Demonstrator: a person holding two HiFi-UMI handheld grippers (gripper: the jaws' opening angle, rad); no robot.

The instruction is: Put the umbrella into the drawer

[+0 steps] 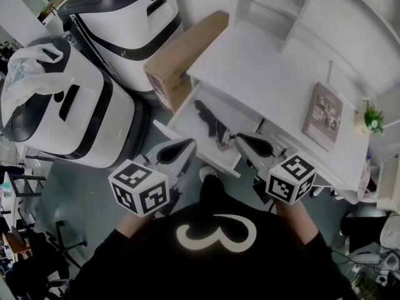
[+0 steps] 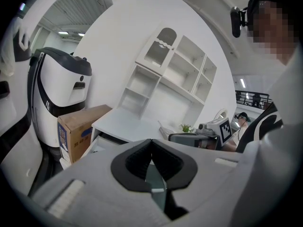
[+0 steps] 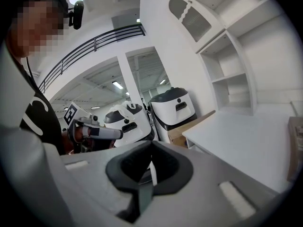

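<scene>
Umbrella (image 1: 209,125) laid in the open drawer (image 1: 186,121) below the tabletop (image 1: 262,74), just beyond and between left gripper (image 1: 187,145) and right gripper (image 1: 242,140), both closed, nothing clamped.

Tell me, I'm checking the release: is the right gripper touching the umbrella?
Apart. In the right gripper view the right gripper has its jaws shut on nothing; the head view shows the umbrella lying in the drawer.
</scene>
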